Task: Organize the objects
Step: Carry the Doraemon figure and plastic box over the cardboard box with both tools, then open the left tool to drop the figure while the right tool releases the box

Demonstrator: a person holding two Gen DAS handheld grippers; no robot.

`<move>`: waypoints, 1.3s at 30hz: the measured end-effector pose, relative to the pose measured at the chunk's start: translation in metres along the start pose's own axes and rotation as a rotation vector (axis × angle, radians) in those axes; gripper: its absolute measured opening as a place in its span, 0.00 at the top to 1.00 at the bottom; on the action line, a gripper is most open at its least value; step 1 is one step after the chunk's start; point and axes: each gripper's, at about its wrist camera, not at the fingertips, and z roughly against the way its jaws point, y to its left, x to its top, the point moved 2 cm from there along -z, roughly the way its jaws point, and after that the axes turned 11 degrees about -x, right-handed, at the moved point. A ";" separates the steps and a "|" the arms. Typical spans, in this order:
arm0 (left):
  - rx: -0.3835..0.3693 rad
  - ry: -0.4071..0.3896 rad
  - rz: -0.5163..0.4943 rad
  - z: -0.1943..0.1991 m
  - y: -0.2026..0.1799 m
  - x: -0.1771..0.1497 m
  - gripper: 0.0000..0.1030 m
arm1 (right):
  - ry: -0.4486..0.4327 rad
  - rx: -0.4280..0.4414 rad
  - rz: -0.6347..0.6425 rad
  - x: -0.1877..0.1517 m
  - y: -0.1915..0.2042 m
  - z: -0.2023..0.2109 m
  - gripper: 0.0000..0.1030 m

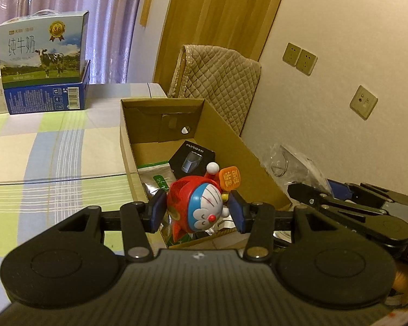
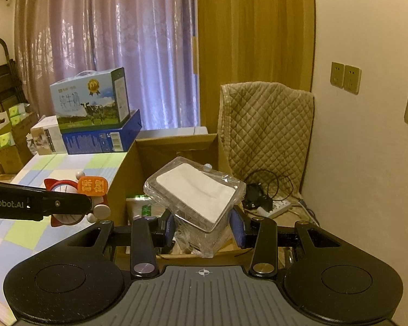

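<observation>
My left gripper (image 1: 197,210) is shut on a red and blue cat figurine (image 1: 201,206) with an orange sign, held over the near end of an open cardboard box (image 1: 225,146). In the box lie a black product box (image 1: 191,159) and a green and silver pouch (image 1: 156,179). My right gripper (image 2: 204,226) is shut on a white flat item in a clear plastic bag (image 2: 195,190), tilted above the same cardboard box (image 2: 176,146). The right wrist view shows the figurine (image 2: 68,190) at left, in the left gripper (image 2: 68,203). The right gripper (image 1: 312,197) appears at the right edge of the left wrist view.
The box stands beside a bed with a plaid sheet (image 1: 40,149). A milk carton (image 1: 43,51) sits on a blue box (image 1: 46,97) at the bed's far end. A quilted cover (image 2: 266,130) stands behind the box. A power strip with cables (image 2: 274,206) lies by the wall.
</observation>
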 end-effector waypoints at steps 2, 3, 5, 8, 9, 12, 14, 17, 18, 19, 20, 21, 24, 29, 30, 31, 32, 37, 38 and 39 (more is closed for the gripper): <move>-0.002 0.004 -0.003 -0.003 -0.001 0.000 0.58 | 0.007 0.004 -0.006 0.000 -0.001 -0.003 0.62; -0.004 0.007 -0.006 -0.004 -0.001 0.001 0.58 | 0.009 0.005 -0.007 0.000 -0.001 -0.004 0.62; -0.004 0.009 -0.012 -0.006 -0.002 0.003 0.58 | 0.009 0.006 -0.007 0.001 -0.001 -0.005 0.62; -0.006 0.014 -0.018 -0.012 -0.002 0.005 0.58 | 0.013 0.010 -0.005 0.002 -0.002 -0.008 0.62; -0.005 0.016 -0.019 -0.014 -0.001 0.006 0.58 | 0.013 0.009 -0.002 0.003 -0.002 -0.010 0.62; -0.002 0.022 -0.022 -0.020 0.000 0.008 0.58 | 0.017 0.010 -0.003 0.006 -0.005 -0.016 0.62; 0.000 0.024 -0.022 -0.024 0.001 0.010 0.58 | 0.020 0.010 -0.003 0.008 -0.008 -0.021 0.62; -0.001 0.029 -0.021 -0.031 0.003 0.012 0.58 | 0.026 0.010 -0.004 0.011 -0.011 -0.029 0.62; 0.000 0.031 -0.020 -0.033 0.004 0.012 0.58 | 0.029 0.011 -0.005 0.011 -0.012 -0.032 0.62; 0.000 0.033 -0.019 -0.036 0.006 0.013 0.58 | 0.031 0.011 -0.007 0.012 -0.012 -0.035 0.62; 0.000 0.034 -0.017 -0.038 0.008 0.014 0.58 | 0.033 0.012 -0.007 0.013 -0.013 -0.037 0.62; 0.002 0.036 -0.016 -0.039 0.009 0.015 0.58 | 0.033 0.012 -0.007 0.014 -0.013 -0.039 0.62; 0.009 0.041 -0.011 -0.047 0.015 0.019 0.58 | 0.036 0.018 -0.015 0.017 -0.014 -0.047 0.62; 0.000 0.046 -0.003 -0.065 0.020 0.024 0.58 | 0.048 0.023 -0.026 0.021 -0.016 -0.061 0.62; 0.006 0.042 0.001 -0.068 0.022 0.025 0.51 | 0.051 0.024 -0.029 0.021 -0.017 -0.063 0.62; 0.017 0.040 0.002 -0.070 0.023 0.026 0.39 | 0.054 0.026 -0.032 0.022 -0.018 -0.065 0.62; 0.025 0.034 -0.004 -0.069 0.024 0.027 0.38 | 0.056 0.028 -0.033 0.022 -0.018 -0.066 0.62; 0.057 0.026 -0.009 -0.060 0.033 0.027 0.36 | 0.069 0.045 -0.037 0.022 -0.015 -0.072 0.62; 0.062 0.028 -0.009 -0.058 0.036 0.026 0.34 | 0.080 0.052 -0.035 0.022 -0.013 -0.074 0.62; 0.067 0.031 -0.007 -0.056 0.037 0.025 0.32 | 0.089 0.060 -0.038 0.021 -0.012 -0.075 0.62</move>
